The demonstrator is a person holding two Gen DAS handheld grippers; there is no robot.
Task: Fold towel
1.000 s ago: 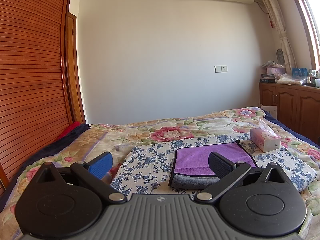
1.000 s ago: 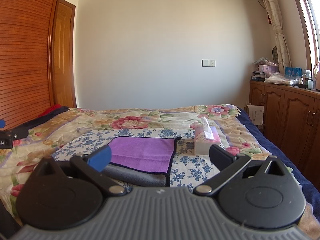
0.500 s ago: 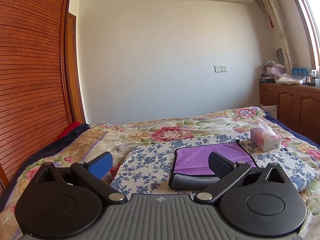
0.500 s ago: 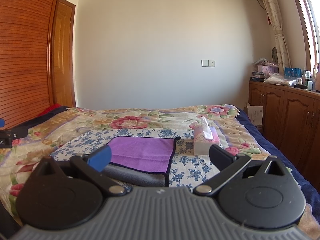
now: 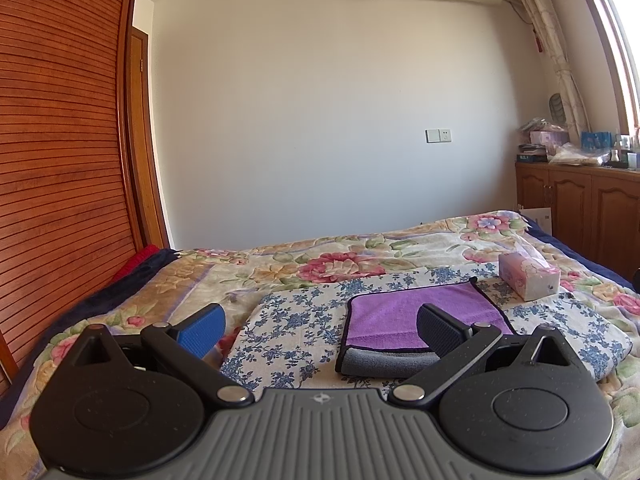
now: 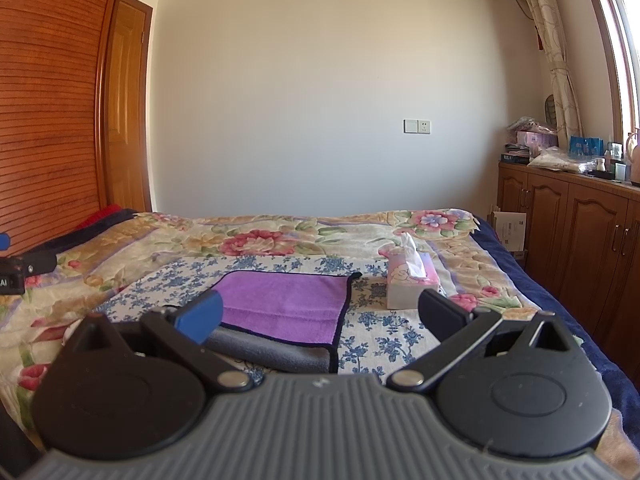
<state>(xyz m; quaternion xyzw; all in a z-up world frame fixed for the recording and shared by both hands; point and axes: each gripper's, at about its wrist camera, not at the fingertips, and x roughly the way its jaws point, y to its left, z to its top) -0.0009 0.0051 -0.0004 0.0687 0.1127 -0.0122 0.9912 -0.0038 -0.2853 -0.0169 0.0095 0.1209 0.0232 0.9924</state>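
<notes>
- The purple microfibre towel with a dark border (image 5: 420, 316) lies flat on a blue-and-white floral cloth (image 5: 296, 320) spread over the flower-patterned bed (image 5: 320, 256).
- Its near edge is turned back, showing a grey underside as a rolled band (image 6: 272, 350), so at least 1 fold looks done, though the layers cannot be counted.
- The left tongs (image 5: 320, 332) are spread wide and hold nothing; they hang short of the towel's near left corner.
- The right tongs (image 6: 320, 314) are also spread wide and empty, with the towel lying just beyond the blue finger (image 6: 200, 316).
- A pink tissue box (image 6: 408, 280) stands just beside the towel's far right corner, not touching it.
- My judgement: the task is part-way or near its end; what is left is 1 more fold or a final tidy, and neither tongs has a grip yet.
</notes>
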